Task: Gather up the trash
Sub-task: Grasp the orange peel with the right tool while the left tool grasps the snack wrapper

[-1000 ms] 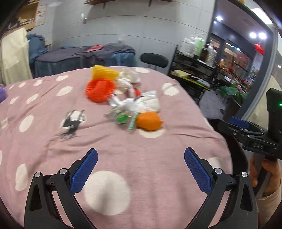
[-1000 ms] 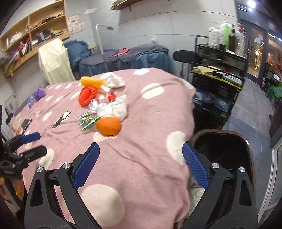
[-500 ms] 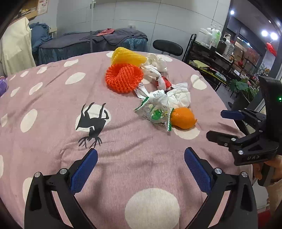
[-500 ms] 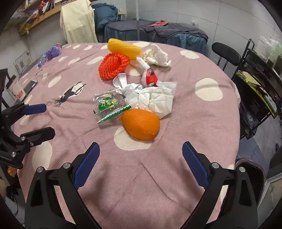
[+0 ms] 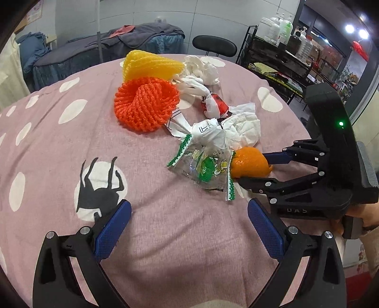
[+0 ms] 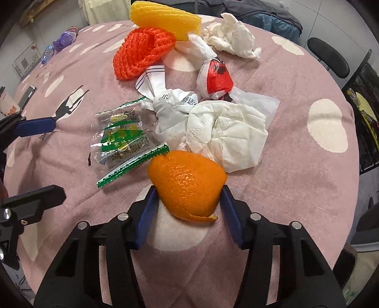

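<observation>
A pile of trash lies on the pink dotted tablecloth (image 6: 296, 165): an orange peel (image 6: 188, 184), a clear green-printed wrapper (image 6: 123, 139), crumpled white tissue (image 6: 227, 135), a red and white bag (image 6: 216, 80), an orange foam net (image 6: 142, 53) and a yellow foam net (image 6: 163, 19). My right gripper (image 6: 188, 210) has its blue pads on both sides of the orange peel, closed against it; it also shows in the left wrist view (image 5: 254, 169). My left gripper (image 5: 189, 227) is open and empty above the cloth, near the pile's front.
A phone (image 6: 27, 94) and a purple bottle (image 6: 62, 40) lie at the table's far left. A black chair (image 5: 214, 45) and a metal shelf rack with bottles (image 5: 284, 42) stand beyond the table. A spider print (image 5: 99, 182) marks the cloth.
Both grippers moved forward to the pile. My right gripper went from wide open to closed around the orange peel. My left gripper stayed open.
</observation>
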`<state>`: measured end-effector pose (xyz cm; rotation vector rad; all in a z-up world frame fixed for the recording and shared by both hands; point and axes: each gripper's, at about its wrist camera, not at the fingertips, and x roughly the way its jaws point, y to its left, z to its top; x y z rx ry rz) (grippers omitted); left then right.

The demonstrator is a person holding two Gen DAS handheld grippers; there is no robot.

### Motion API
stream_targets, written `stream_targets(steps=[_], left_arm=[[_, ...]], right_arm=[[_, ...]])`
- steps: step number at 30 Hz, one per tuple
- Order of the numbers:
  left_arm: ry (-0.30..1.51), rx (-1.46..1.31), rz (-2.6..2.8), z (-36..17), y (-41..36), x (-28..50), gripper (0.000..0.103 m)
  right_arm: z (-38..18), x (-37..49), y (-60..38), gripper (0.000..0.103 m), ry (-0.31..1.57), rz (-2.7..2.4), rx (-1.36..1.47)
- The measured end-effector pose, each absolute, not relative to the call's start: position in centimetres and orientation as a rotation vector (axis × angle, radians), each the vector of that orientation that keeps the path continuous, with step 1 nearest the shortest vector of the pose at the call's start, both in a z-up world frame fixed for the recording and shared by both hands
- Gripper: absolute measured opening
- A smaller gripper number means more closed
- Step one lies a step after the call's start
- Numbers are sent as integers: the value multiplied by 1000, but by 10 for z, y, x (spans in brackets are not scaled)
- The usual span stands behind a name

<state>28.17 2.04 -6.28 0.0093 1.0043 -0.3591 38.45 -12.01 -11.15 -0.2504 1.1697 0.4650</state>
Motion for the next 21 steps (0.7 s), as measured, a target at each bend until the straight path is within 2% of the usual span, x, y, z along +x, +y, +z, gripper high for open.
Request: stream_targets(steps=[5,14,16,19,21], left_arm=[[1017,27,-381,-66,7,298,97],[1054,207,-383,-81,-32,322,95],[1036,261,-386,-82,-39,319,84],[1042,276,-394,-86,-43,317,48],[1064,229,-414,-88,-40,318,39]], right_arm=[[-103,375,-139,40,1143,446,-215],[-72,339,-181,37,1039,384,-150],[-66,331,-189,37,1013,369,-116],[-62,326,-198,37,987,346,-74],[-59,322,-206,37,977,336,-30]])
